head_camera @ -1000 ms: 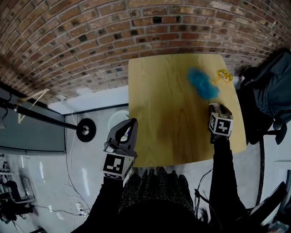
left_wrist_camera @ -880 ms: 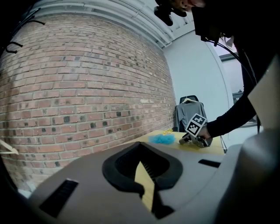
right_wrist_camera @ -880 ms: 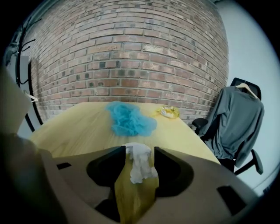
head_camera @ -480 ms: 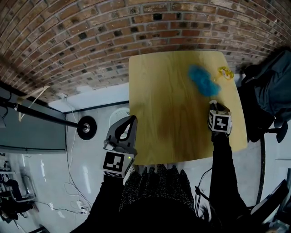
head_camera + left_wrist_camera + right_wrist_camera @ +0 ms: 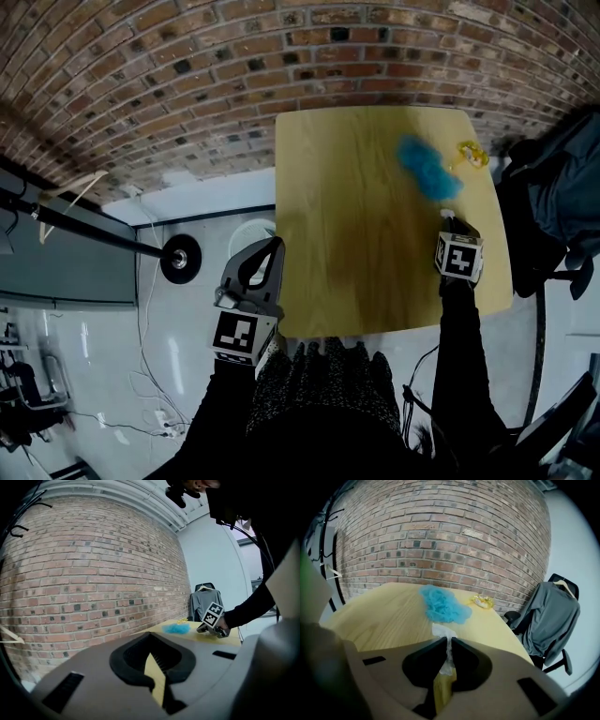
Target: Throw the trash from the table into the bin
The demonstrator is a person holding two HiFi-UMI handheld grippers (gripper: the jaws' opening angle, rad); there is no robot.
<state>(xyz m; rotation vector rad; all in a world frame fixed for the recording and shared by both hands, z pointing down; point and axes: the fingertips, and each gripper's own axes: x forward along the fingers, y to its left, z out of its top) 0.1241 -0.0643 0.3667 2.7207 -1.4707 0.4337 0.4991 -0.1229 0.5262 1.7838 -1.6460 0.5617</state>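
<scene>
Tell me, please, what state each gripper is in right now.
Left gripper: shut, nothing between its jaws.
Right gripper: jaws have just been closing, now shut on a white crumpled scrap.

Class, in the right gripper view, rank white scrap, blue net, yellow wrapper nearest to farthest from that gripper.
1. white scrap: between jaws that have just been closing.
2. blue net: just beyond, mid-table.
3. yellow wrapper: far right edge.

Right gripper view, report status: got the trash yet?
Right gripper jaws just closed, shut on white scrap at the table. Left gripper shut, empty, beside table. Blue net and yellow wrapper left on table; nothing blocking.
</scene>
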